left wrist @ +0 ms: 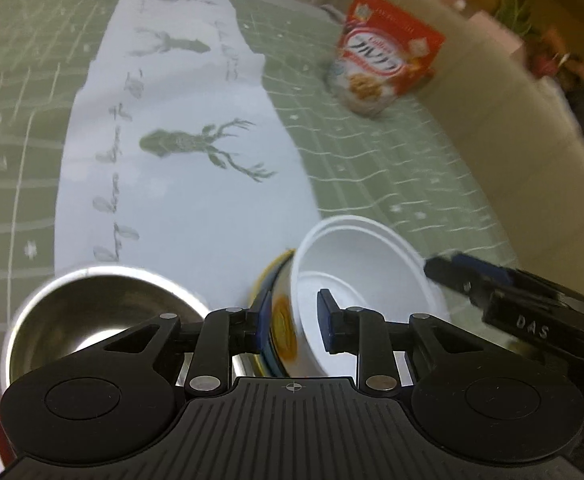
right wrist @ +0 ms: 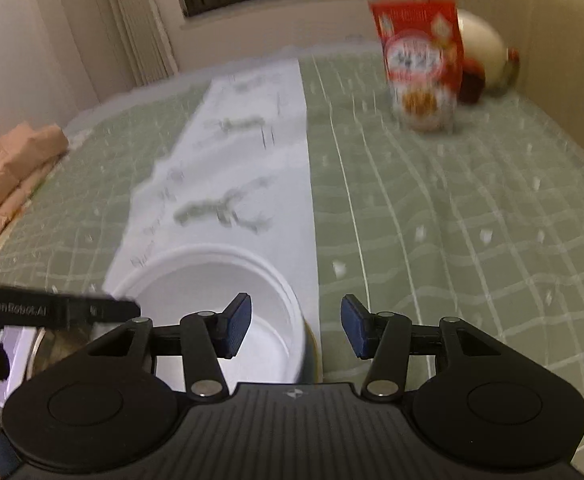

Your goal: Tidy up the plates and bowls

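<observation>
A: My left wrist view tilts down, close over the white bowl (left wrist: 366,280); far end shows the cereal bag (left wrist: 388,60).

B: My right wrist view does likewise. Both share bowl (right wrist: 227,308), bag (right wrist: 422,60), reindeer runner (left wrist: 179,152).

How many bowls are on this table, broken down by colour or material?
white bowl: 1
yellow-rimmed patterned bowl, nested under the white one: 1
steel bowl: 1
Total: 3
</observation>
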Demonstrator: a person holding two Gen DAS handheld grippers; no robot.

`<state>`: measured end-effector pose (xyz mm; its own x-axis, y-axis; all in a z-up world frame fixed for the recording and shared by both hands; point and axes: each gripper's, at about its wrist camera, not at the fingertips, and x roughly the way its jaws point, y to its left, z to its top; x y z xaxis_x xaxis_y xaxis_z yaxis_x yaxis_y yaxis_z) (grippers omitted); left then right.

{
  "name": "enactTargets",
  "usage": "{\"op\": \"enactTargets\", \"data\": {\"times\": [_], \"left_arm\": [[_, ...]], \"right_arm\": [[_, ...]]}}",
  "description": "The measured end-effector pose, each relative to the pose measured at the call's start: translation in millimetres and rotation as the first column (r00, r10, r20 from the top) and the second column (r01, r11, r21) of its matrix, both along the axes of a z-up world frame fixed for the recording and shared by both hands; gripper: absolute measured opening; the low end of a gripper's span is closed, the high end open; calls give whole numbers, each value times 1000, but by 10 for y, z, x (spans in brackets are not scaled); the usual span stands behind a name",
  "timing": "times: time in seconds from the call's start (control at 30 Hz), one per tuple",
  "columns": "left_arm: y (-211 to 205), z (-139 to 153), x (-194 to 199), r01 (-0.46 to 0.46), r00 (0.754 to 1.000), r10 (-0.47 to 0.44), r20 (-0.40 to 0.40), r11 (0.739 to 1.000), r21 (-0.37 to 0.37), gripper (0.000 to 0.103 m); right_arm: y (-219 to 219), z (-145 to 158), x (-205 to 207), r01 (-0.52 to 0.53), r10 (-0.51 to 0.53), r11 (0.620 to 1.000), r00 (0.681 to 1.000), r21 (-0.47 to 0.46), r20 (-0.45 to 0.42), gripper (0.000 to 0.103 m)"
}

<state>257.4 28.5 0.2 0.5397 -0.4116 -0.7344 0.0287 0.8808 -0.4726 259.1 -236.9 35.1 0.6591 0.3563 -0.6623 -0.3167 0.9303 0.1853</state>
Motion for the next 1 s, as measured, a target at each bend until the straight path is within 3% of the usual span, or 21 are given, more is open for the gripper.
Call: {"op": "enactTargets", "data": {"times": [0.07, 0.1, 0.2, 0.3, 0.4, 0.53, 0.6, 0.83, 1.0], "left_arm": [[287, 71, -132, -31, 999, 33, 17, 996, -80, 28], [425, 117, -205, -65, 997, 68, 36, 995, -80, 28], [954, 225, -467, -224, 970, 223, 93, 975, -2, 28], [1430, 176, -742, -388, 920, 376, 108, 914, 123, 28], [1794, 9, -1030, -476, 879, 467, 92, 857, 197, 28], [2110, -218, -1339, -512, 856, 515, 44, 835, 202, 28], [2225, -294, -1440, -528, 845, 534, 33, 822, 214, 28], [2570, -617, -1564, -529, 843, 535, -56, 844, 89, 28], [2553, -774, -1405, -471, 877, 470, -94, 882, 11, 26]], "right_arm": [[83, 138, -95, -32, 30, 999, 999, 32, 42, 56], [153, 207, -140, -58, 55, 997, 997, 56, 54, 58], [507, 288, -260, -168, 163, 981, 985, 102, 54, 62], [1039, 202, -369, -295, 296, 949, 955, 110, 6, 62], [1574, 35, -494, -406, 417, 904, 907, 135, -66, 62], [2230, -190, -650, -517, 548, 835, 812, 187, -200, 62], [2500, -274, -747, -550, 573, 819, 785, 164, -233, 62], [3053, -553, -813, -576, 565, 815, 763, 64, -316, 62], [3202, -701, -796, -569, 554, 819, 753, 70, -356, 60]]}}
